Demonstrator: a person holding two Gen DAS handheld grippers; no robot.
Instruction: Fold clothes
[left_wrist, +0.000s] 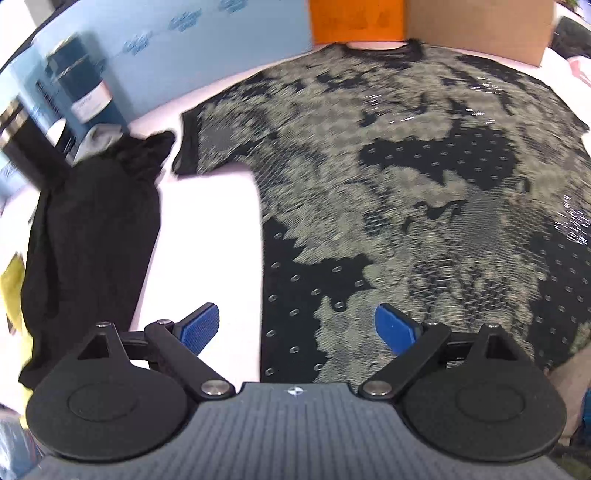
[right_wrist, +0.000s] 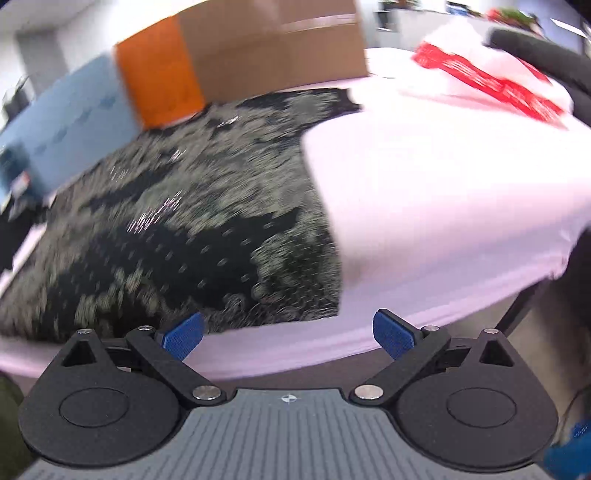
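The left hand-held gripper (left_wrist: 297, 328) has its jaws spread wide and holds nothing. It hovers over the near hem region of the patterned T-shirt (left_wrist: 388, 192): its right pad (left_wrist: 397, 328) is over the fabric, its left pad (left_wrist: 199, 326) over the bare table (left_wrist: 207, 240). The shirt's left side edge runs between the two pads.

The right hand-held gripper (right_wrist: 288, 334) is likewise fully open and empty. It sits at or just off the near table (right_wrist: 424, 192) edge, with the shirt's (right_wrist: 192, 221) right hem corner ahead, between the pads.

The shirt lies spread flat on the table, collar away from the person, hem nearest. Its long axis runs from hem to collar, roughly along the left gripper's pointing direction. Judged from this layout, each gripper is nearest its own hem corner, and the left one is closer to the cloth.

The left view alone shows the left sleeve (left_wrist: 192, 144), the collar, and a dark garment (left_wrist: 92, 229) lying apart from the shirt on the left of the table. The right view alone shows the right side edge, the table's front edge, and a white-and-red item (right_wrist: 491, 77) at the far right. Both views show an orange-and-brown box (left_wrist: 424, 26) just beyond the collar. Both frames are motion-blurred.
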